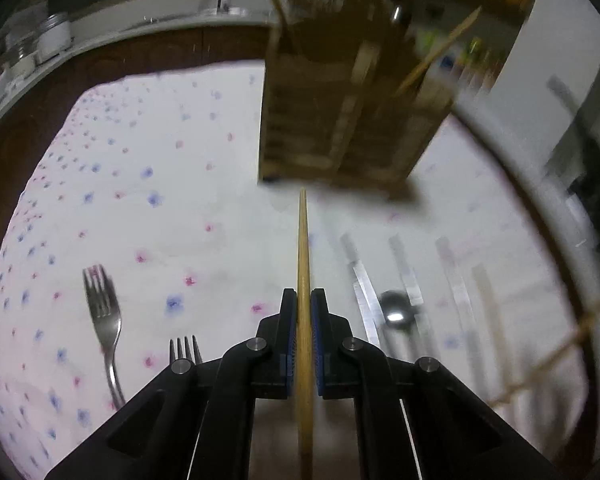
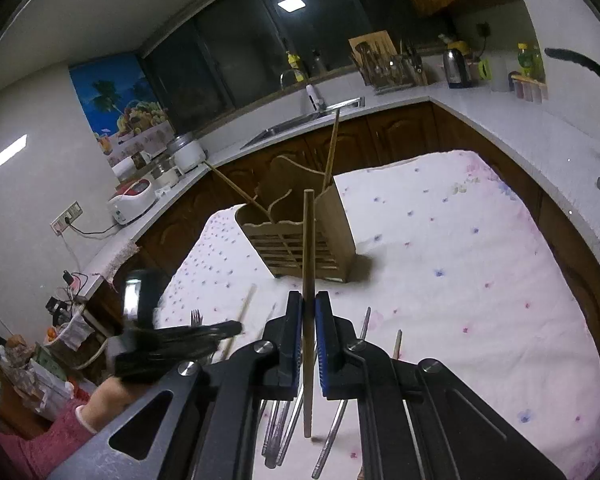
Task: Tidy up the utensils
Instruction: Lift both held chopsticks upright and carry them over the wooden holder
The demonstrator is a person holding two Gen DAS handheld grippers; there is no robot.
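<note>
A wooden utensil holder (image 1: 340, 120) (image 2: 300, 236) stands on the flowered tablecloth with two chopsticks (image 2: 332, 144) sticking out of it. My left gripper (image 1: 303, 300) is shut on a wooden chopstick (image 1: 302, 240) that points at the holder's base. My right gripper (image 2: 309, 306) is shut on another wooden chopstick (image 2: 308, 248), held upright in front of the holder. The left gripper also shows blurred at the left of the right wrist view (image 2: 180, 344). Two forks (image 1: 102, 312) lie left of the left gripper. Metal utensils (image 2: 288, 424) lie under the right gripper.
The tablecloth (image 2: 460, 264) covers a table ringed by a white kitchen counter (image 2: 500, 128) with a sink, kettle and appliances. A spoon (image 1: 396, 312) and blurred metal utensils (image 1: 408, 272) lie right of the left gripper. A loose chopstick (image 2: 240, 320) lies on the cloth.
</note>
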